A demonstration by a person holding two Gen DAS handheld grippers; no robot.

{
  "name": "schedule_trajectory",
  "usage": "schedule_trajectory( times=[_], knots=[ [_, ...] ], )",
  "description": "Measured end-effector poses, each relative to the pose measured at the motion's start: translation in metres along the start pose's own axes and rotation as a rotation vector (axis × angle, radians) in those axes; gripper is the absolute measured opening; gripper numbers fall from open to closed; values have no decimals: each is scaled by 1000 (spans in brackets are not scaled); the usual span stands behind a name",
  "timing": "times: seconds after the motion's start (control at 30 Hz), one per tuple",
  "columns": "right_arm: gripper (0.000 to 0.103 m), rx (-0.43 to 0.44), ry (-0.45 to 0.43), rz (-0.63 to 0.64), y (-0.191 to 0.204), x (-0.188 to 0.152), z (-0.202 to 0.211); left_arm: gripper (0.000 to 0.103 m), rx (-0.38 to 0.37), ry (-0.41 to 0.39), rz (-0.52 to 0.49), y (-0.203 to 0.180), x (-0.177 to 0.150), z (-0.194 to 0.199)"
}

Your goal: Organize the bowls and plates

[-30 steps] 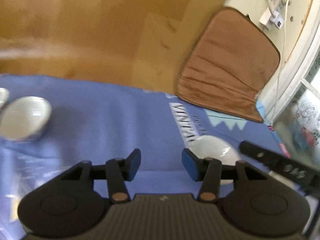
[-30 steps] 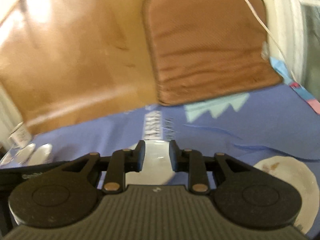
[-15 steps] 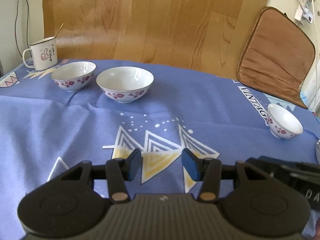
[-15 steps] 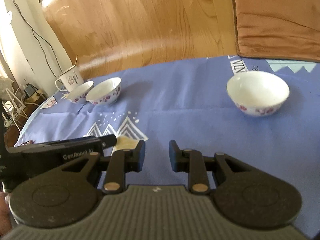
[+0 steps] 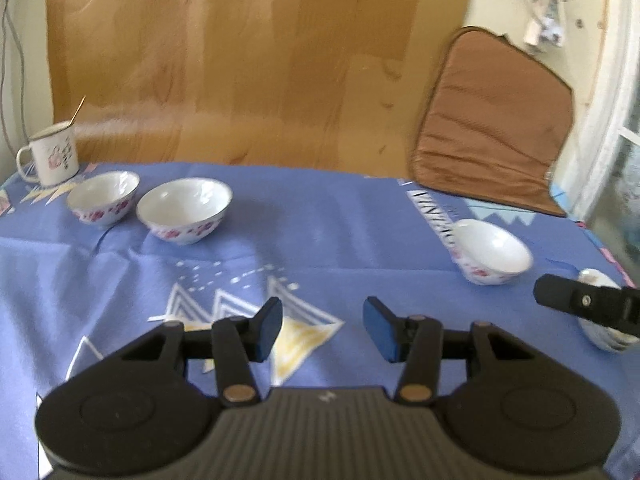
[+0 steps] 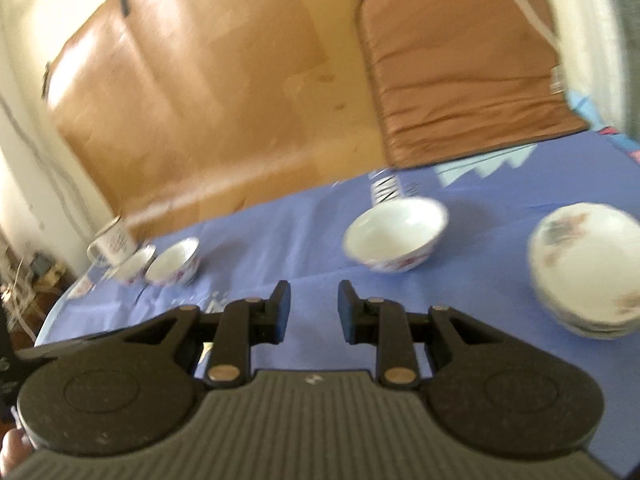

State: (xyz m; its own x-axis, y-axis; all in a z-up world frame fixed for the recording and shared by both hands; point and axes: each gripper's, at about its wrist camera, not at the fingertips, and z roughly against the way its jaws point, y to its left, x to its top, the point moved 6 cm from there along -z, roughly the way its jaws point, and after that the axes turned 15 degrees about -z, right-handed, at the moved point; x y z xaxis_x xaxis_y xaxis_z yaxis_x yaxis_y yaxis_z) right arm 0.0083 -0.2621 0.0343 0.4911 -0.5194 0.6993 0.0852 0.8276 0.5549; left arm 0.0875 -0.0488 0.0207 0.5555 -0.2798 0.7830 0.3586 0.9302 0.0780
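Hovering over a blue tablecloth (image 5: 340, 240), two hand-held grippers are recorded, both pitched forward and downward, neither touching anything

Left gripper (image 5: 322, 330): fingers parted, nothing between the blue pads (image 5: 269, 328); held above the yellow-and-white triangle print, tilted down toward the cloth

Right gripper (image 6: 314, 306): fingers parted by a narrower gap, nothing clasped; held level across its width above bare cloth. Its black tip is seen at the right edge of the left view, in front of the plates

Bowls: one white bowl with red flowers (image 6: 396, 236) stands alone on the right half of the cloth, beyond the right gripper and just left of the plates. Two more bowls (image 5: 184, 210) stand side by side, nearly touching, at the far left

Plates: a stack of white plates (image 6: 588, 272) is set at the right side of the cloth, near the lone bowl

Mug (image 5: 50, 154): white enamel, upright behind the leftmost bowl, a thin stick standing in it

Cushion (image 5: 492, 128): brown, propped at the far right edge

A fingertip (image 6: 14, 450) is glimpsed at the lower left of the right view
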Motion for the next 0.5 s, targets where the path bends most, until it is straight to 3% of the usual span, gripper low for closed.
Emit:
schedule_trajectory(
  times=[0.23,0.5],
  knots=[
    [30,-82,-85,-58,-31,2,23,47,-42,-27,-67,-33,8,12],
    [30,-91,-85,-48,-35,-10,29,51,-33,-30,-124,-52,5,16]
  ],
)
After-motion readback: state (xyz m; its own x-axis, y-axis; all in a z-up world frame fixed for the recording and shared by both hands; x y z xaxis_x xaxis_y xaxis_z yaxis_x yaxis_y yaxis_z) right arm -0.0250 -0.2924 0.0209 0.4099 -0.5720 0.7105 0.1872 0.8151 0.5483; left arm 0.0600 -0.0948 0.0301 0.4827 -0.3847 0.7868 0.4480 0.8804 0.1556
